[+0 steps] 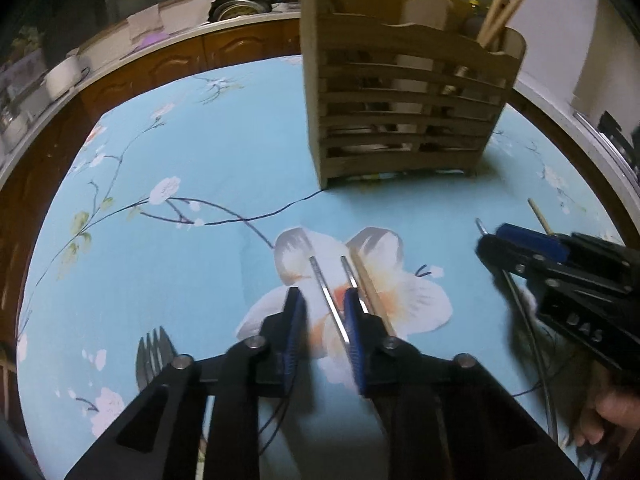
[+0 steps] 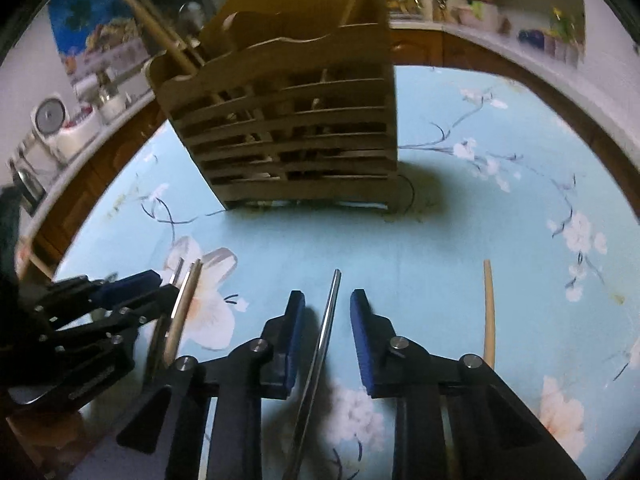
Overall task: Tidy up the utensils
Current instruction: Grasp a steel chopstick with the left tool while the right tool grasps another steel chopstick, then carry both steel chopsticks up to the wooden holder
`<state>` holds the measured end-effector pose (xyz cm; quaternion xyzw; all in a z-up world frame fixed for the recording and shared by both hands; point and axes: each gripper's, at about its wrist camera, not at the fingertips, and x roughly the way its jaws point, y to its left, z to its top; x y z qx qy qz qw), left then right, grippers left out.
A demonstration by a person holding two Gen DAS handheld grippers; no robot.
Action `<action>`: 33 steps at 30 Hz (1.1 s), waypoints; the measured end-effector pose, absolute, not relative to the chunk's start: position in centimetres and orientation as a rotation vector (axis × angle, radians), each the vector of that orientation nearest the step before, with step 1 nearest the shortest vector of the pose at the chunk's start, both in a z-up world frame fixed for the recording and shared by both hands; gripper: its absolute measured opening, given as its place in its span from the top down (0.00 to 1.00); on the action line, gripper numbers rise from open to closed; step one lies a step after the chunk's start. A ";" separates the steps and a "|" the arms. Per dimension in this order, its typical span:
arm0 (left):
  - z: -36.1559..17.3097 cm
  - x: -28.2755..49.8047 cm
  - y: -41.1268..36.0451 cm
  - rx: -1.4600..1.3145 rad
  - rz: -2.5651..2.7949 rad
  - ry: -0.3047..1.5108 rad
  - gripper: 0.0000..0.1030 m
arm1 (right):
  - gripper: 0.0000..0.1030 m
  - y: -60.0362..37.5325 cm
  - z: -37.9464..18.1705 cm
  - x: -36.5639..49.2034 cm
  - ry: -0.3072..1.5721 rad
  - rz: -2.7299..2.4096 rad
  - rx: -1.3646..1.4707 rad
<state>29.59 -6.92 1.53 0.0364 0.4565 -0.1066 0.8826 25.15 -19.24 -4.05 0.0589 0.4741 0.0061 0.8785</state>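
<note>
1. While both grippers hang nose-down over the blue flowered tabletop (image 1: 200,168), the slatted wooden holder (image 1: 400,120) stands upright just beyond them. A few wooden sticks (image 1: 504,4) poke out of its end compartment.
2. Your left gripper (image 1: 322,300) is on the near side of the holder. Its fingers sit a little apart, with a steel chopstick (image 1: 326,296) lying between them. That chopstick leans on one blue pad and there's a clear gap to the other pad, so it's not pinched.
3. Just outside that same pad, still on the holder's near side, a second steel chopstick (image 1: 348,270) and a wooden chopstick (image 1: 374,296) lie side by side. Both point roughly toward the holder.
4. Your right gripper (image 2: 328,300) is also in front of the holder. Its fingers are apart on either side of another long steel chopstick (image 2: 326,340), which lies flat on the cloth. There's daylight on both sides of it, so no squeeze there either.
5. One pale loose chopstick (image 2: 489,312) lies in front of the holder, off to the outer side of the right gripper and well apart from its fingers.
6. Farther from the holder, beside the left gripper's outer arm, there's a dark fork (image 1: 156,352) with its tines toward the holder.
</note>
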 end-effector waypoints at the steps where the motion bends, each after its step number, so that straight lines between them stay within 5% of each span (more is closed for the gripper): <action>1: 1.5 29.6 -7.1 0.080 -0.231 0.947 0.91 | 0.82 -19.0 -4.1 25.2 0.988 0.003 0.095; 8: 1.4 29.3 -7.0 0.054 -0.252 0.943 0.98 | 0.96 -19.2 -3.9 24.8 0.996 0.019 0.103; 33: 13.7 17.6 2.2 -0.225 -0.341 0.655 0.98 | 0.96 -21.4 11.1 17.4 0.651 0.113 0.286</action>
